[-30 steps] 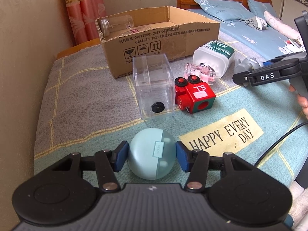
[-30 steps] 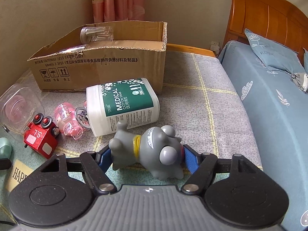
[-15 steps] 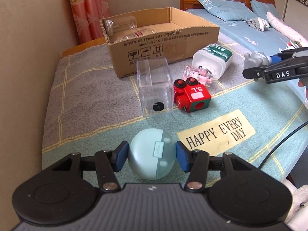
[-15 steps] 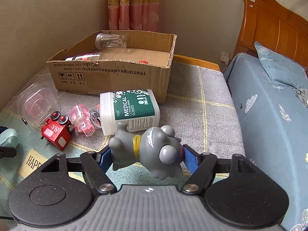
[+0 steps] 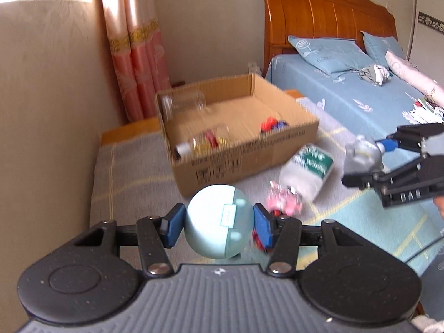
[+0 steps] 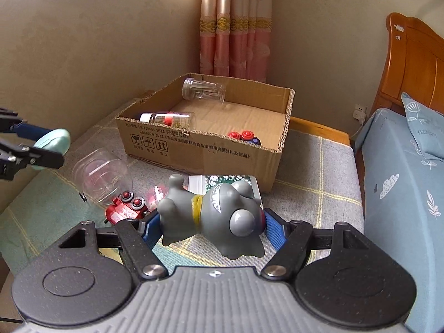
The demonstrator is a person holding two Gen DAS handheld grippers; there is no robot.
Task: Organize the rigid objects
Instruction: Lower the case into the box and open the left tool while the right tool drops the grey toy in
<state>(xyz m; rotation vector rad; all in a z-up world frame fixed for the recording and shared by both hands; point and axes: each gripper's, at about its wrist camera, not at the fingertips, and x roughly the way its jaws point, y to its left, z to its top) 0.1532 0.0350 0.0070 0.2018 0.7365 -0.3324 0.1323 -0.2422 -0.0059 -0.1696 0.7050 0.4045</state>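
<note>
Your left tool (image 5: 219, 223) clamps a smooth, rounded mint case (image 5: 218, 222); your right tool (image 6: 211, 222) clamps a glossy grey rubbery dog figure (image 6: 213, 216), both carried above the blanket with the corrugated cardboard box (image 6: 211, 149) ahead. The case's curved, slick shell could squirt from the flat pads if you tilt it. The figure's lumpy body could twist loose.

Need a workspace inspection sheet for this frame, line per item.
Surface: blanket over a low bench.
Job's things: cardboard box holds jars and small toys; red toy, clear jar, white bottle lie loose outside it.
Clutter: nothing seen.
Grippers: left gripper shut on round teal case; right gripper shut on grey toy dog; both clear of the blanket.
Cables: black cable, lower right.
Surroundings: bed, curtain, wall.
</note>
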